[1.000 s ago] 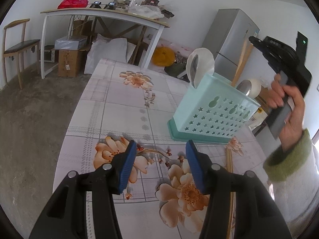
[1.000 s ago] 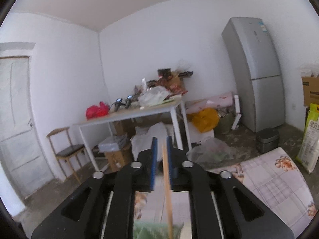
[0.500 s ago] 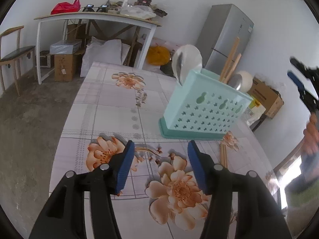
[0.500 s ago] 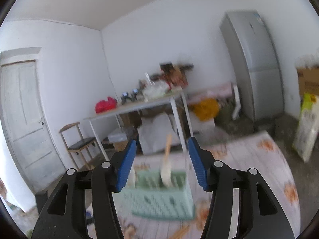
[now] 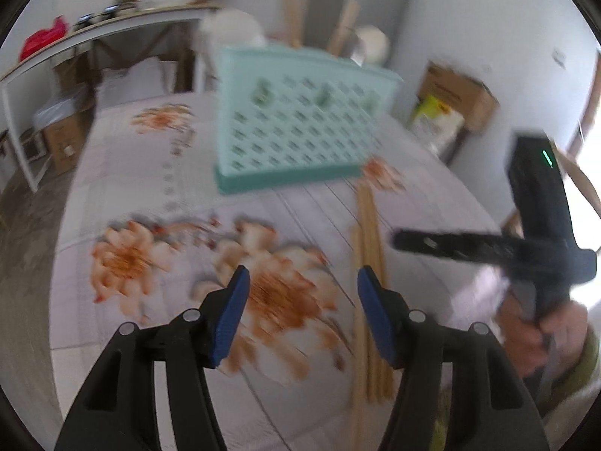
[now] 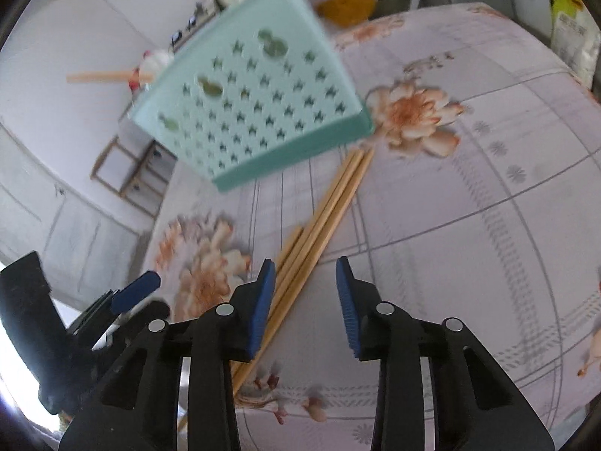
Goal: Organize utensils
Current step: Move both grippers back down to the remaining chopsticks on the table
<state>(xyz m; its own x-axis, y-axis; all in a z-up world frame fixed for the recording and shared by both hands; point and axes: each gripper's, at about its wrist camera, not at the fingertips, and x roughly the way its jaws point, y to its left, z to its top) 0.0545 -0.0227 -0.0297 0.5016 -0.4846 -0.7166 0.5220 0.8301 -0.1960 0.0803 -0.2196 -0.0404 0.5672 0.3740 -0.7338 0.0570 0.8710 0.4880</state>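
Observation:
A mint green perforated utensil holder [image 5: 300, 124] stands on the flowered tablecloth, with spoons and wooden chopsticks standing in it; it also shows in the right wrist view [image 6: 255, 109]. Several wooden chopsticks [image 5: 370, 263] lie loose on the cloth in front of it, also seen in the right wrist view [image 6: 323, 221]. My left gripper [image 5: 302, 312] is open and empty above the cloth, left of the chopsticks. My right gripper [image 6: 306, 300] is open and empty, low over the near ends of the chopsticks. The right gripper's body [image 5: 541, 233] shows in the left wrist view.
The table [image 6: 488, 188] carries a flowered checked cloth. Behind it stand a white table with clutter [image 5: 112, 26], a grey fridge [image 5: 375, 0], a cardboard box [image 5: 458, 94] and a sack on the floor.
My right gripper opened and let go of a chopstick into the holder, then dropped low over the loose chopsticks on the cloth. My left gripper moved closer and to the right, still open.

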